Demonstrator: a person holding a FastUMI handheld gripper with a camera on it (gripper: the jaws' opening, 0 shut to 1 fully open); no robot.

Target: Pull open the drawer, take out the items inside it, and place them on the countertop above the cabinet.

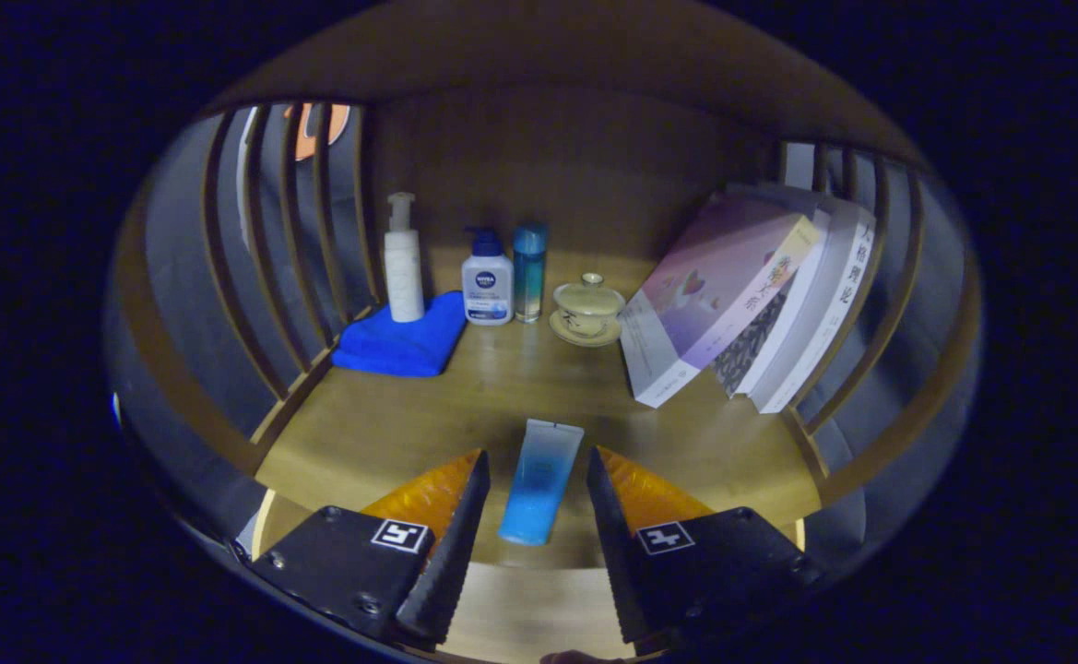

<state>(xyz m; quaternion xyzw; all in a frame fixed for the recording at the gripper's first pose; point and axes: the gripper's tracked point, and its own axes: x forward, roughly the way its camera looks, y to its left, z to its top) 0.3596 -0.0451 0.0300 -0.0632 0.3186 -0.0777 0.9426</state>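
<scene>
A blue-and-white tube [539, 481] lies on the wooden countertop [382, 433], lengthwise between my two fingers. My gripper [537, 466] is open, with a gap on each side of the tube, so neither finger touches it. The tube's blue cap end points back toward me and its pale end points to the shelf's back wall. The drawer is hidden from this view.
At the back stand a white pump bottle [403, 263] on a folded blue cloth [405, 339], a blue-capped lotion bottle [487, 279], a slim blue bottle [529, 271] and a lidded tea bowl [587, 309]. Leaning books [741, 300] fill the right. Slatted wooden sides [262, 258] enclose the shelf.
</scene>
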